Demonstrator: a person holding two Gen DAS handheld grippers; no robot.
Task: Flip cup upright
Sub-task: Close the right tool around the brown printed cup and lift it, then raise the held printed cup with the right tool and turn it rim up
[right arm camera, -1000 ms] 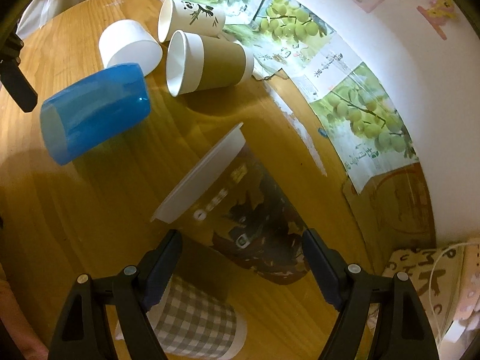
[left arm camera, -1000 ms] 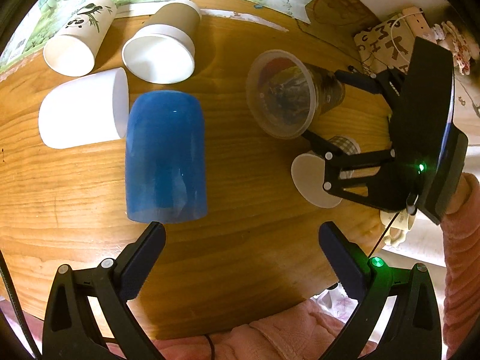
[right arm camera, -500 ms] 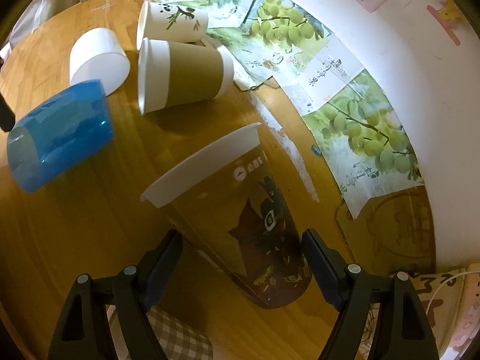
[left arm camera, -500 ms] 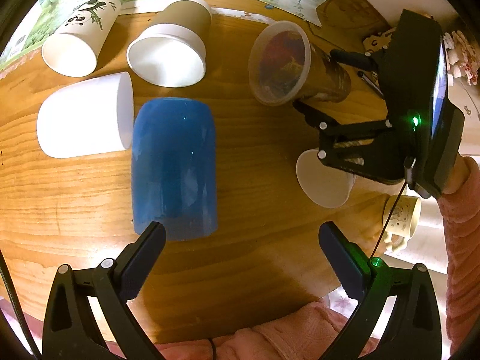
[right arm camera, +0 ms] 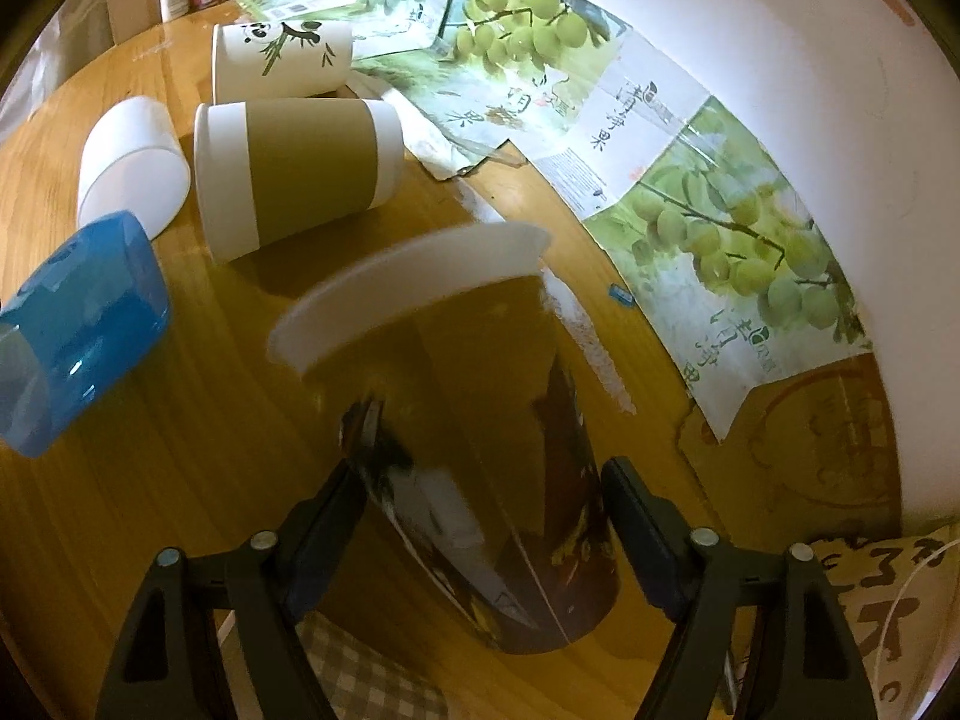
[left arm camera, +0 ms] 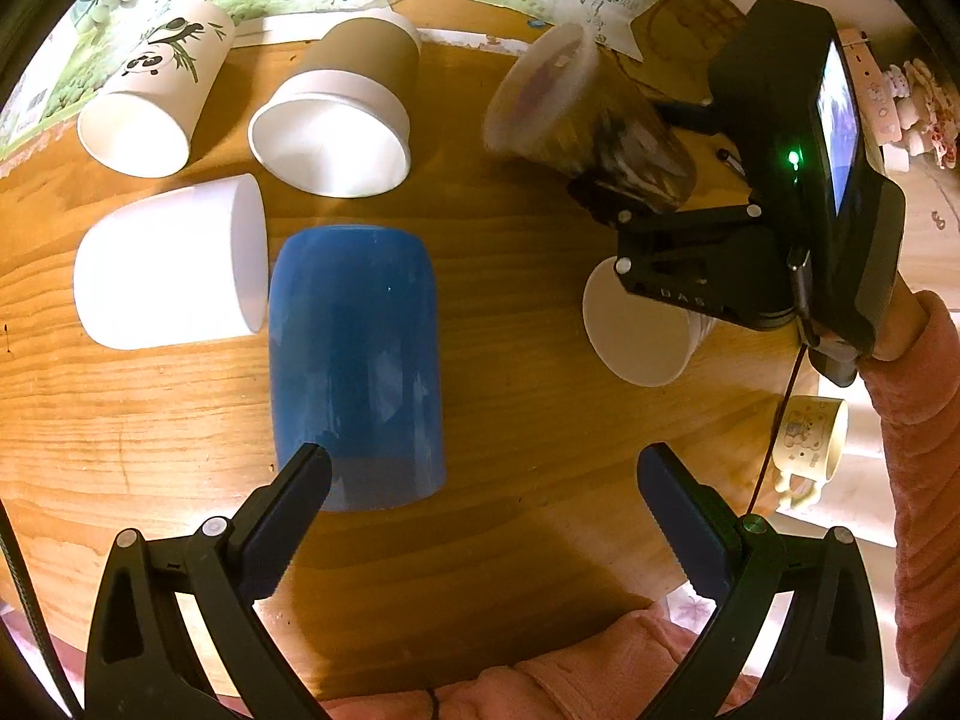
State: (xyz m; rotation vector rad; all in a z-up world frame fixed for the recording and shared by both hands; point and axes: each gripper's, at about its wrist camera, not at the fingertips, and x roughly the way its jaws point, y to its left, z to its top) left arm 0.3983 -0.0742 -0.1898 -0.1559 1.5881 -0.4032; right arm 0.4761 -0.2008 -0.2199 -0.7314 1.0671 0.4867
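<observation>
Between the left gripper (left arm camera: 483, 483)'s wide-spread fingers lies bare wooden table (left arm camera: 540, 420), but the blue cup (left arm camera: 354, 360) lies on its side just ahead of the left finger, the white cup (left arm camera: 162, 261) touching it beyond. Ahead of the right finger a checked cup (left arm camera: 645, 330) blocks the way. The right gripper (right arm camera: 483, 507)'s gap is filled by the clear printed cup (right arm camera: 480, 420); ahead-left the brown-sleeved cup (right arm camera: 294, 174) lies close.

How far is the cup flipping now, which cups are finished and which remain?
Done: no cup stands upright yet. In hand: the right gripper is shut on the clear plastic cup, tilted, rim raised. Left: the blue cup, white cup, brown-sleeved cup and panda cup lie on their sides; the left gripper is open, empty.
</observation>
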